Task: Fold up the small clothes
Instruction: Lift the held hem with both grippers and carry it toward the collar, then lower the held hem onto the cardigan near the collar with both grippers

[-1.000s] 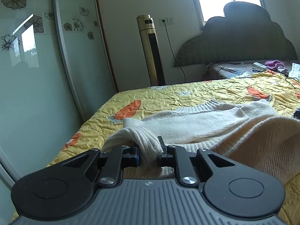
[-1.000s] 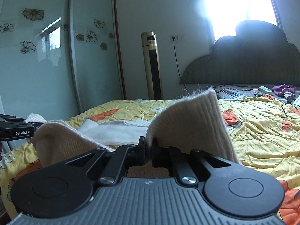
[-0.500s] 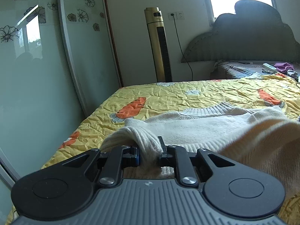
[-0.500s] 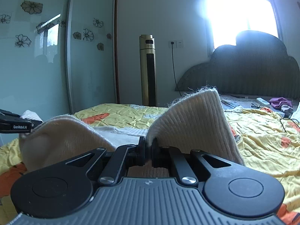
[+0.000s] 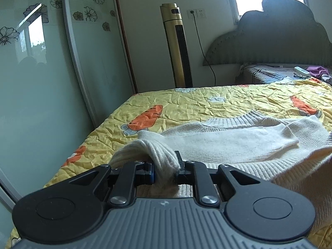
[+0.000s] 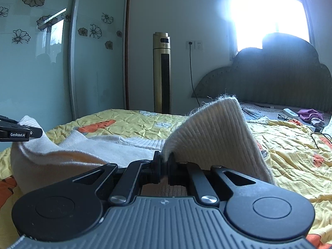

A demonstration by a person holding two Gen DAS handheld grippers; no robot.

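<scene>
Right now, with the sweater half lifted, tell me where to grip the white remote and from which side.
Take the remote across its narrow width at the middle, coming from above. It is a slim bar lying flat near the headboard, with glasses close beside it, so a side approach looks likely to snag them.

Left gripper point(image 5: 165, 169) clamps a bunched edge of the sweater point(image 5: 228, 143); rest of the sweater spreads ahead and to its right on the bedspread point(image 5: 207, 103). Right gripper point(image 6: 164, 165) pinches another edge, which stands up just ahead-right of its fingers. Left gripper sits far left of the right one, sweater sagging between them. Beyond the bed's far edge: tower fan point(image 6: 161, 72) against the wall, straight ahead of both. Wardrobe doors point(image 5: 41, 72) to the left. Headboard point(image 6: 280, 76) ahead-right, with remote point(image 6: 290, 112) and crumpled cloth point(image 6: 310, 114) on the bed before it.
</scene>
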